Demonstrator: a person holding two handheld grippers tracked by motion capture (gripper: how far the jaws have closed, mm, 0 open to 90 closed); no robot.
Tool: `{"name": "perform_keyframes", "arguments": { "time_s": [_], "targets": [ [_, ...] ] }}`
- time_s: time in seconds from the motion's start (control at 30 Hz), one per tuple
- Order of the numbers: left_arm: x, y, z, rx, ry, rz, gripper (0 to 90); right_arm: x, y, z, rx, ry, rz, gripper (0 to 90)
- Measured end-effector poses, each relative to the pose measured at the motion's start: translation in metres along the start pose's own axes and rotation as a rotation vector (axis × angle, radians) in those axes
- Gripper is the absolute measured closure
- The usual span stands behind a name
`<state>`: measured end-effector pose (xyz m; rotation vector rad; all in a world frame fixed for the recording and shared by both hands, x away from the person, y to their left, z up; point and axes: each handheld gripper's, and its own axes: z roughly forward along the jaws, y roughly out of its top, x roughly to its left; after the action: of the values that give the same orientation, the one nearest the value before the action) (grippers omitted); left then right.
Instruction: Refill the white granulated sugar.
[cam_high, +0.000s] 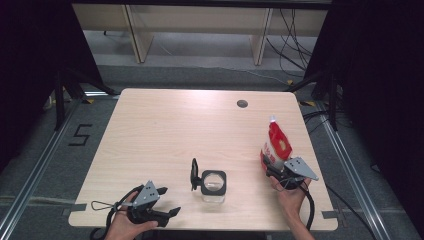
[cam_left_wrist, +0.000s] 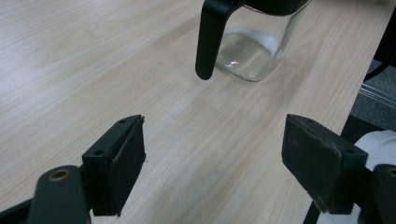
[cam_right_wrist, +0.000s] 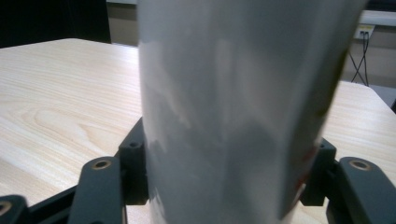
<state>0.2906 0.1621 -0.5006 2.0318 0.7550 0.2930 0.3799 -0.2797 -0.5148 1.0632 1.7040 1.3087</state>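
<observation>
right gripper (cam_high: 278, 171) is closed around the lower part of a red-and-white pouch (cam_high: 276, 146), both pads seen flush against its grey sides in the right gripper view, so the pouch (cam_right_wrist: 233, 112) is held upright, spout at twelve o'clock, probably ready for pouring. left gripper (cam_high: 167, 214) is kept wide open with nothing between its jaws, near the table (cam_high: 160, 125) edge. a glass jar (cam_high: 214, 186) with its black lid (cam_high: 194, 174) swung open stands at about nine o'clock of the pouch and about one o'clock of the left gripper, apart from both.
</observation>
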Motion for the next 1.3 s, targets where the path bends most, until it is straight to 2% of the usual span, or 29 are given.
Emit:
{"name": "perform_keyframes", "arguments": {
  "time_s": [0.07, 0.1, 0.13, 0.23, 0.27, 0.37, 0.4, 0.47, 0.5, 0.53, 0.57, 0.6, 0.67, 0.7, 0.73, 0.77, 0.8, 0.83, 0.9, 0.93, 0.97, 1.0, 1.03, 1.13, 1.17, 1.2, 1.23, 1.27, 1.3],
  "targets": [
    [0.0, 0.0, -0.001, 0.014, 0.0, -0.012, 21.1, 0.001, 0.0, 0.0, -0.016, -0.012, 0.013, 40.5],
    [0.0, 0.0, -0.001, 0.011, 0.003, -0.012, 21.2, 0.0, 0.002, 0.0, 0.005, -0.006, -0.004, 41.4],
    [0.002, 0.0, -0.002, 0.024, 0.012, 0.005, 21.3, 0.001, 0.002, 0.0, 0.004, -0.002, -0.015, 42.0],
    [0.001, 0.0, -0.002, 0.009, 0.006, -0.014, 21.5, 0.002, 0.005, -0.002, 0.012, -0.004, -0.041, 42.9],
    [0.002, -0.001, -0.003, 0.007, 0.003, -0.012, 21.6, 0.003, 0.006, -0.003, 0.033, 0.009, -0.054, 43.1],
    [0.004, -0.001, -0.003, 0.018, 0.013, -0.001, 21.7, 0.008, 0.011, -0.007, 0.072, -0.004, -0.121, 43.6],
    [0.004, -0.001, -0.003, 0.013, 0.003, -0.014, 21.7, 0.008, 0.012, -0.008, 0.062, -0.007, -0.161, 43.7],
    [0.004, -0.002, -0.002, 0.011, 0.001, -0.014, 21.8, 0.011, 0.015, -0.011, 0.06, -0.016, -0.206, 43.8],
    [0.004, -0.002, -0.002, 0.008, 0.0, -0.004, 21.8, 0.012, 0.018, -0.013, 0.049, -0.026, -0.269, 43.8],
    [0.004, -0.002, -0.003, 0.012, -0.002, -0.014, 21.8, 0.014, 0.021, -0.016, 0.047, -0.034, -0.311, 43.8],
    [0.004, -0.001, -0.004, 0.027, 0.006, 0.004, 21.8, 0.017, 0.024, -0.02, 0.039, -0.04, -0.35, 43.8],
    [0.003, -0.001, -0.004, 0.012, 0.006, -0.008, 21.8, 0.019, 0.028, -0.024, 0.032, -0.034, -0.382, 43.9],
    [0.004, 0.0, -0.005, 0.013, 0.007, 0.011, 21.8, 0.023, 0.032, -0.03, 0.013, -0.024, -0.397, 43.9],
    [0.004, -0.001, -0.004, 0.007, 0.007, 0.002, 21.8, 0.025, 0.035, -0.032, 0.004, -0.023, -0.43, 43.9],
    [0.003, -0.002, -0.004, 0.004, 0.009, -0.023, 21.8, 0.028, 0.036, -0.034, 0.003, -0.023, -0.432, 43.9],
    [0.005, -0.002, -0.005, 0.021, 0.016, 0.001, 21.8, 0.03, 0.037, -0.036, 0.003, -0.021, -0.443, 43.9],
    [0.004, -0.002, -0.004, 0.013, 0.01, -0.013, 21.8, 0.031, 0.038, -0.037, 0.0, -0.011, -0.466, 43.9],
    [0.005, -0.002, -0.005, 0.016, 0.012, -0.002, 21.8, 0.034, 0.039, -0.039, 0.005, -0.01, -0.449, 43.9],
    [0.007, -0.001, -0.005, 0.016, 0.014, 0.01, 21.8, 0.037, 0.041, -0.042, -0.002, -0.002, -0.476, 44.0],
    [0.006, -0.002, -0.004, 0.007, 0.014, -0.019, 21.8, 0.039, 0.042, -0.044, 0.002, 0.002, -0.502, 44.0],
    [0.008, -0.002, -0.005, 0.021, 0.022, 0.007, 21.8, 0.041, 0.043, -0.046, 0.002, -0.003, -0.511, 44.0],
    [0.007, -0.002, -0.005, 0.013, 0.02, -0.013, 21.8, 0.042, 0.044, -0.047, 0.002, 0.004, -0.535, 44.0],
    [0.007, -0.002, -0.005, 0.014, 0.023, -0.015, 21.8, 0.043, 0.045, -0.05, 0.001, 0.001, -0.544, 44.0],
    [0.009, -0.003, -0.006, 0.018, 0.023, -0.014, 21.8, 0.048, 0.049, -0.056, 0.007, -0.001, -0.634, 44.0],
    [0.008, -0.003, -0.005, 0.008, 0.024, -0.025, 21.8, 0.049, 0.051, -0.058, 0.008, -0.004, -0.668, 44.0],
    [0.008, -0.003, -0.005, 0.007, 0.026, -0.021, 21.8, 0.051, 0.051, -0.061, 0.013, -0.006, -0.672, 44.0],
    [0.009, -0.003, -0.005, 0.01, 0.03, 0.0, 21.8, 0.053, 0.052, -0.063, 0.016, -0.002, -0.685, 44.0],
    [0.01, -0.003, -0.005, 0.024, 0.027, 0.015, 21.8, 0.054, 0.053, -0.064, 0.018, 0.002, -0.714, 44.1],
    [0.008, -0.004, -0.004, 0.029, 0.038, 0.0, 21.8, 0.056, 0.053, -0.066, 0.024, -0.003, -0.726, 44.1]
  ]
}}
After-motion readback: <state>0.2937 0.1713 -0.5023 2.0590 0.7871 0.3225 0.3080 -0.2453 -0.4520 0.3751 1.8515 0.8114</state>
